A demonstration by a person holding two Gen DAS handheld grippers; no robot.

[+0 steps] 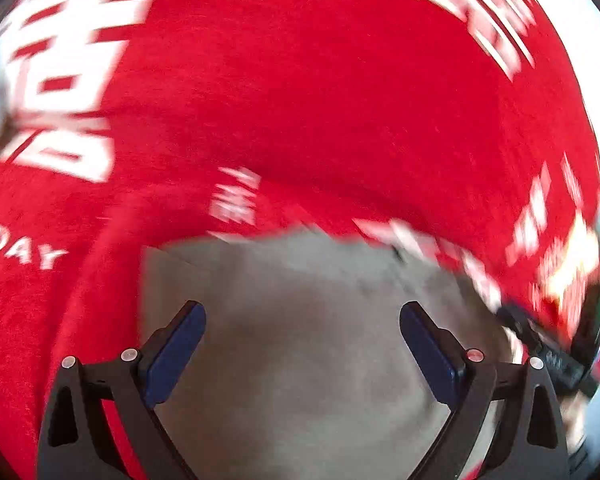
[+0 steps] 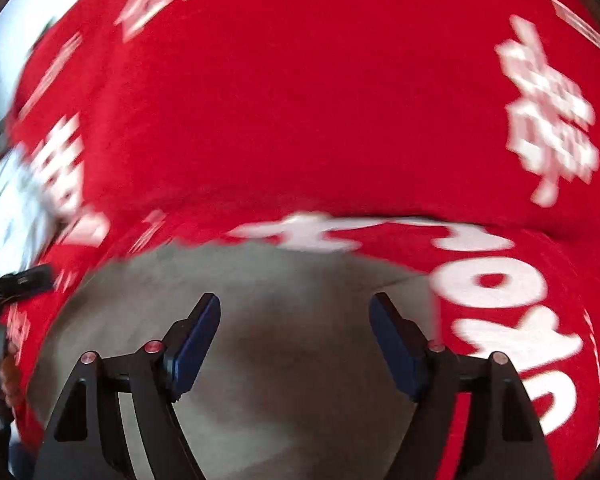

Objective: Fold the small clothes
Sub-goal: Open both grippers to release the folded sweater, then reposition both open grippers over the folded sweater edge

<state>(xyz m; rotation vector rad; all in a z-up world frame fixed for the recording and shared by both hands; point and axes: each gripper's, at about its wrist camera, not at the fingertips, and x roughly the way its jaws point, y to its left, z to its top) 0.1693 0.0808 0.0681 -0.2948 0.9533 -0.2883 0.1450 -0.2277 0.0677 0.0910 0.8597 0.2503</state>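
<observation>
A small grey garment (image 1: 308,380) lies flat on a red cloth with white lettering (image 1: 320,80). Its far edge runs across the middle of both wrist views, and its left corner (image 1: 148,252) shows in the left wrist view. My left gripper (image 1: 303,312) hovers over the grey garment, jaws wide open, nothing between the blue pads (image 1: 172,356). My right gripper (image 2: 295,302) is also open above the grey garment (image 2: 292,360), its blue pads (image 2: 194,348) bare. Both pictures are blurred by motion.
The red cloth (image 2: 300,100) covers nearly the whole surface around the garment. A white strip (image 1: 580,20) shows past its far right edge. A black piece of the other tool with a green light (image 1: 556,356) sits at the right edge, and another black piece (image 2: 16,280) at the left.
</observation>
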